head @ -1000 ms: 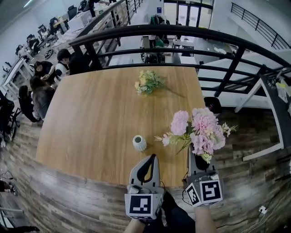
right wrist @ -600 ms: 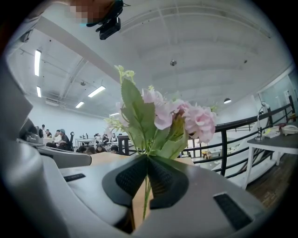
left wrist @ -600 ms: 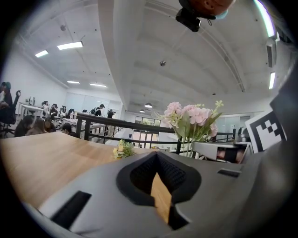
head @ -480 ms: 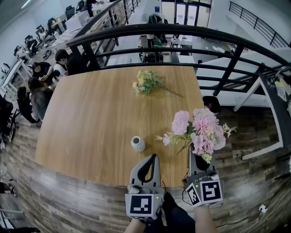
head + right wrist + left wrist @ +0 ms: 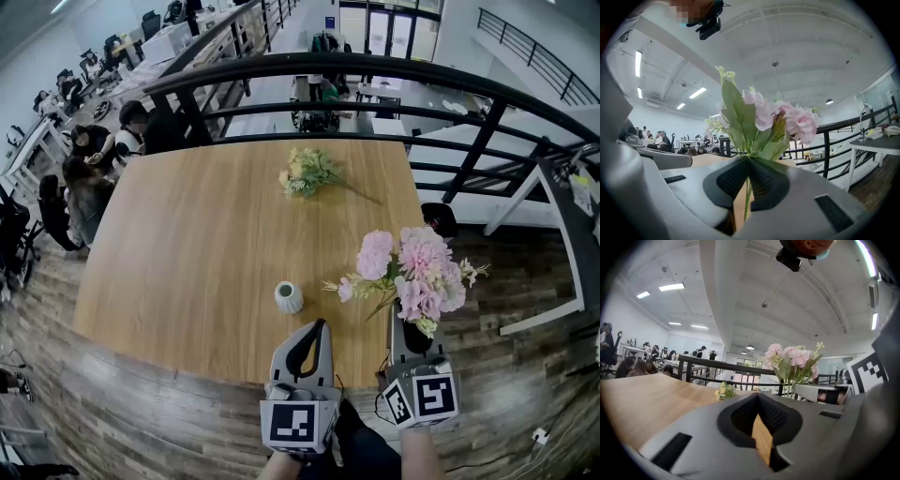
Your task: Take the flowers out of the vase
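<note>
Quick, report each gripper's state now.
Left gripper: jaws closed, nothing between them.
Right gripper: jaws closed on the stems of the pink flowers.

Pink flowers (image 5: 419, 267), yellowish bunch (image 5: 305, 172), white vase (image 5: 289, 297), seemingly ribbed; wood-grain table (image 5: 187, 234).

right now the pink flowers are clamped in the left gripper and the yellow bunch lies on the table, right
No: the pink flowers are clamped in the right gripper, as the right gripper view shows; the left gripper is empty. The yellow bunch lies on the table.
</note>
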Available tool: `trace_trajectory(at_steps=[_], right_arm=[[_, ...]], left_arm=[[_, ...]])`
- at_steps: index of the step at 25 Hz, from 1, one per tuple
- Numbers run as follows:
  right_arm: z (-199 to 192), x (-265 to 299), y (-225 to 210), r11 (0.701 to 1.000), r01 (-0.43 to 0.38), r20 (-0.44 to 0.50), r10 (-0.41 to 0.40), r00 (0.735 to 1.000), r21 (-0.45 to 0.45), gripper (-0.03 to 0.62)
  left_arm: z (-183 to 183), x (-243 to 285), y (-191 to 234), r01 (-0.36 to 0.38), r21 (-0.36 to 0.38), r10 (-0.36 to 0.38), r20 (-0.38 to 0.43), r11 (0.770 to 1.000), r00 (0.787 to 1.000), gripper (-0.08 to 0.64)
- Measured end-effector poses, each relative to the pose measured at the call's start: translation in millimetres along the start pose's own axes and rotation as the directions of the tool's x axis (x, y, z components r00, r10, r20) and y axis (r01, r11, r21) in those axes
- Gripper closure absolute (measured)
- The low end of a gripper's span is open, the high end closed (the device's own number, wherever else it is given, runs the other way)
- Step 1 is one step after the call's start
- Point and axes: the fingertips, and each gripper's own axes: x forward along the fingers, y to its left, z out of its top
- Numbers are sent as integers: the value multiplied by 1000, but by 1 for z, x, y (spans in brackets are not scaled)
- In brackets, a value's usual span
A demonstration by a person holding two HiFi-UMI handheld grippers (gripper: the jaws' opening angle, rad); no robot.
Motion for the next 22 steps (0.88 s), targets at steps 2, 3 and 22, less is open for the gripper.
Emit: trace_trajectory(at_steps=[2, 3, 22], right_arm=[[1, 0, 1, 1000, -2, -3, 2, 1000, -5, 574], [1, 0, 1, 1000, -3, -4, 3, 1000, -6, 574], [7, -1, 7, 1000, -12, -2, 12, 1000, -13, 574]], left_arm=[[1, 0, 0, -4, -1, 4, 3, 1000, 1000, 528], [1, -1, 0, -6, -1, 6, 4, 1000, 1000, 528], [5, -7, 4, -21, -5, 21, 18, 1000, 1000, 528]])
